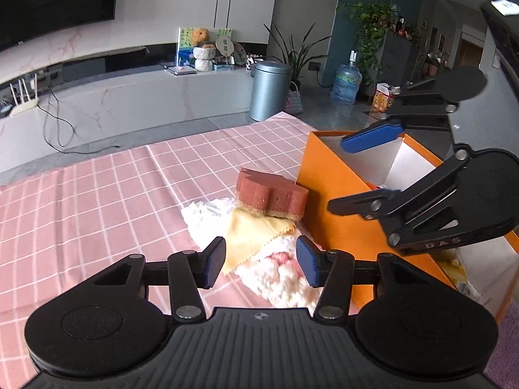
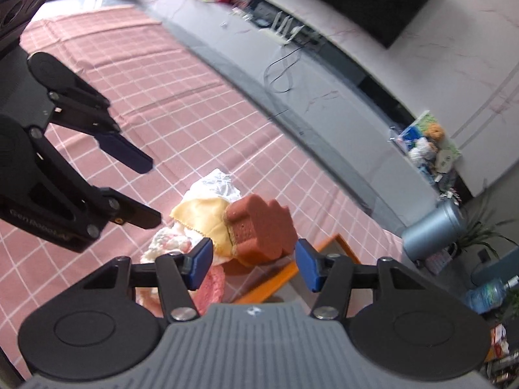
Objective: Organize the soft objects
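Observation:
A red-brown sponge (image 1: 271, 198) lies on a yellow cloth (image 1: 251, 236) and a white fluffy towel with pink marks (image 1: 279, 275), on the pink checked tablecloth next to an orange box (image 1: 327, 194). My left gripper (image 1: 261, 261) is open and empty, just above the cloths. My right gripper (image 1: 366, 168) is open over the box's near corner. In the right wrist view the right gripper (image 2: 253, 265) is open and empty just before the sponge (image 2: 259, 230), with the yellow cloth (image 2: 204, 217), the towel (image 2: 168, 243) and the open left gripper (image 2: 146, 191) to its left.
The orange box has white dividers (image 1: 399, 165) and holds some yellow items (image 1: 454, 265). The pink checked cloth (image 1: 113, 201) spreads left. Beyond the table edge stand a grey bin (image 1: 271, 90), a water jug (image 1: 346, 82) and a white TV bench (image 1: 129, 94).

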{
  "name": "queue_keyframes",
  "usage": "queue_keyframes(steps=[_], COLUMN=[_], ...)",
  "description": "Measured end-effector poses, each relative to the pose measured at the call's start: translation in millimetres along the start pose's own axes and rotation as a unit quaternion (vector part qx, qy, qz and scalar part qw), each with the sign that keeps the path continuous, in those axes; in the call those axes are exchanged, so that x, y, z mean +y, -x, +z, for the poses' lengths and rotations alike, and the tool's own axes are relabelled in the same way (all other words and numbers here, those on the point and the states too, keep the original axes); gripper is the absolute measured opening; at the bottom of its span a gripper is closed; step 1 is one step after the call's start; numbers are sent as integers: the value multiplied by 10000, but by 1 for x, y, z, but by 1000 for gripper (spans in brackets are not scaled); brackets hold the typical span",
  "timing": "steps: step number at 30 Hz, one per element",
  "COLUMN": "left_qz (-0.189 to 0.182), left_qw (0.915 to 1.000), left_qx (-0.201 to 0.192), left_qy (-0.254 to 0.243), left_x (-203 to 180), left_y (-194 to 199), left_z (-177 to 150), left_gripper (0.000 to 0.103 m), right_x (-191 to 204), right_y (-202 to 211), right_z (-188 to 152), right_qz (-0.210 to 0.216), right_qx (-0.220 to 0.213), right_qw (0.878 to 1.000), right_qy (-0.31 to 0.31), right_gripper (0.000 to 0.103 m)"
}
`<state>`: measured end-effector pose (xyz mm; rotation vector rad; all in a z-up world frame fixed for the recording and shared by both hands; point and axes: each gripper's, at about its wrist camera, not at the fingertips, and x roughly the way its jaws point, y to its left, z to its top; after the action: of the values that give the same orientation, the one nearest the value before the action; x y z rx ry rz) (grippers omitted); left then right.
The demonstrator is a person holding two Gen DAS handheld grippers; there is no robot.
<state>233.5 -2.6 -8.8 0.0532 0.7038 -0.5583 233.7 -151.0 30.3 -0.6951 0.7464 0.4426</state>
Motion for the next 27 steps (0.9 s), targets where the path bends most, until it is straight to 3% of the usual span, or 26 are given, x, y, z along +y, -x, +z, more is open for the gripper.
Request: queue_keyframes(steps=[7,13,14,16,19,20,21,25,27], left_qz=[-123,-265,-294,-398,-400,-374,-324,-238,-180], left_qw=[9997,9988,9987,9983,9981,9982,9984,9986,9987], left_qx=[212,403,416,428,472,471,456,460,468], left_qy=[28,-47,-34,4,52,41,39,63,89], left_x=[13,22,22,23,22,21,20,18,19], left_y=[-40,-59,-61,-63,-65,-66,-65,-63,-58], left_z=[11,11,11,11,9,9,8,6,5], left_gripper=[58,56,52,33,16,11,4,1,0], right_x=[-15,-19,-19,-18,-15,-14,-14,-9,-5], right_y=[-49,-79,-82,-91,-102,-105,-108,-112,-111], right_z=[16,25,26,29,30,30,29,25,23], right_qz=[405,875,924,939,1010,1022,1046,1090,1116], right_qx=[322,553,583,678,882,929,974,1054,1044], right_qw=[9975,9877,9857,9827,9793,9787,9784,9793,9804], right_qy=[488,1168,1285,1448,1518,1516,1493,1340,1241], right_gripper=[53,53,53,53,53,50,34,32,23])
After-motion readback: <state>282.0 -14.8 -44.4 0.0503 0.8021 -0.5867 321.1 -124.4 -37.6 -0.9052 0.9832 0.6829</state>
